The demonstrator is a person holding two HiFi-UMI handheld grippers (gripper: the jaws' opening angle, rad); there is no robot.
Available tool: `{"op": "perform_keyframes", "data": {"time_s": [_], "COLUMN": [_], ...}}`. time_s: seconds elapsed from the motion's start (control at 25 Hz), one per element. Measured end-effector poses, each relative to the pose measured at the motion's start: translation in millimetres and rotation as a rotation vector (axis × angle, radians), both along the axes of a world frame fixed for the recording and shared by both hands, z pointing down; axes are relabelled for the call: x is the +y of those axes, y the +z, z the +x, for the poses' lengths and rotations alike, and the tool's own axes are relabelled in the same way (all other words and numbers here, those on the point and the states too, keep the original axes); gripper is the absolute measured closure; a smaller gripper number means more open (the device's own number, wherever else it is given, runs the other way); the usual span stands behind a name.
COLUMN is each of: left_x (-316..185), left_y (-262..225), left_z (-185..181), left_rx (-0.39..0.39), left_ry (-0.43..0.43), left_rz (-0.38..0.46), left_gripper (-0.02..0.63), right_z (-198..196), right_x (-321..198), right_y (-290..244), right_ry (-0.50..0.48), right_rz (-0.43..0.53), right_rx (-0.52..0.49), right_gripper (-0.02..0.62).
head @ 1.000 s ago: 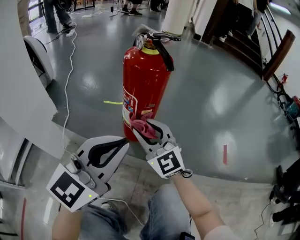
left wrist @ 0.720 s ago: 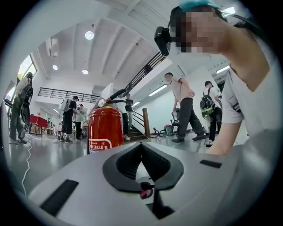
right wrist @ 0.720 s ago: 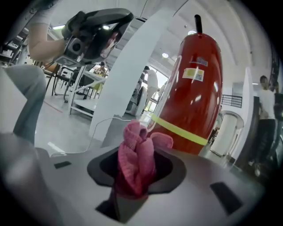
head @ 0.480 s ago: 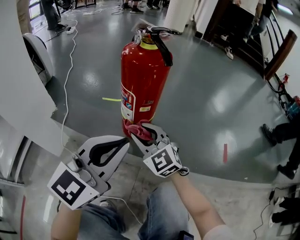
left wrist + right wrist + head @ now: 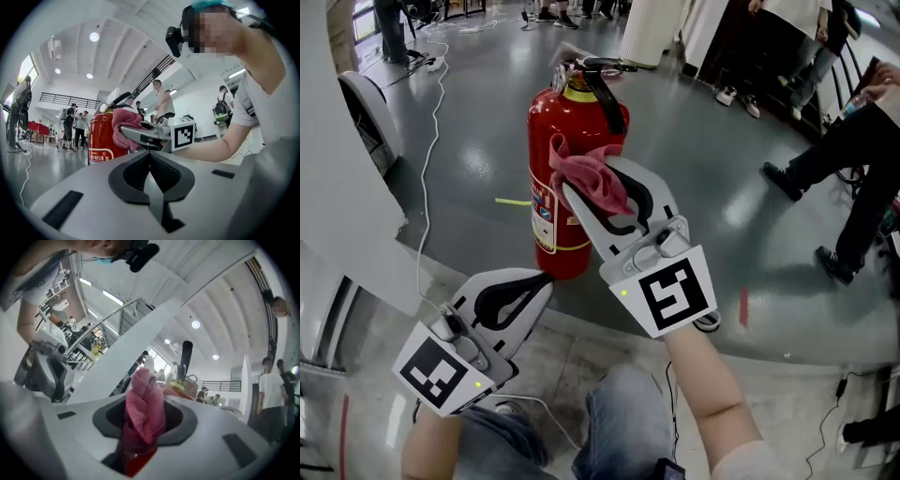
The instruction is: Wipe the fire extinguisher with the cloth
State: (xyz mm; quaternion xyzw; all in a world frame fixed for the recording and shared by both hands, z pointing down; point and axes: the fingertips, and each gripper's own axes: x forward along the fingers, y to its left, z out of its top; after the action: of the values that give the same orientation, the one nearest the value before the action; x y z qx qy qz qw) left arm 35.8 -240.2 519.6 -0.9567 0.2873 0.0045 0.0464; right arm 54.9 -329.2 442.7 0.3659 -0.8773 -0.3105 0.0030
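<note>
**Pink cloth on the cylinder's shoulder, wipe under way**

Bunched pink cloth (image 5: 584, 171) is pinched between the fingers of the right gripper (image 5: 593, 178), which are closed on it. It is pressed against the upper front of the red fire extinguisher (image 5: 555, 220), just below the neck and the black lever. The extinguisher stands upright on the glossy grey floor (image 5: 694, 178). The left gripper (image 5: 547, 279) hangs low near the cylinder's base, its fingers together with nothing between them, apart from the cylinder.

By my reading the wipe is in mid-course, with the cloth on the red body near the top. The label band, lower body, far side and valve head look left to cover. No view shows which parts are already clean.
</note>
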Motion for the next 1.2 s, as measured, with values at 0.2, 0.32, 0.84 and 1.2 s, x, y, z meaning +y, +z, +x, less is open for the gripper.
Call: {"op": "perform_keyframes", "data": {"time_s": [0.2,0.32,0.84,1.2], "left_x": [2,1,0,2], "left_y": [4,7,21,15], "left_z": [-1,-3,0,7], "left_rx": [-0.008,-0.014,-0.032,-0.025], "left_ry": [0.000,-0.004,-0.010,0.003], "left_rz": [-0.005,-0.013,-0.033,-0.021], "left_gripper": [0.597,0.597,0.597,0.597], "right_z": [8,10,9,8], "right_x": [-2,-5,-10,-9], "right_y": [85,156,309,149], "right_ry": [0.007,0.058,0.147,0.140], "right_rz": [-0.100,-0.187,-0.422,-0.216], "right_rx": [-0.018,0.102,0.417,0.164], "right_gripper": [0.457,0.457,0.459,0.460]}}
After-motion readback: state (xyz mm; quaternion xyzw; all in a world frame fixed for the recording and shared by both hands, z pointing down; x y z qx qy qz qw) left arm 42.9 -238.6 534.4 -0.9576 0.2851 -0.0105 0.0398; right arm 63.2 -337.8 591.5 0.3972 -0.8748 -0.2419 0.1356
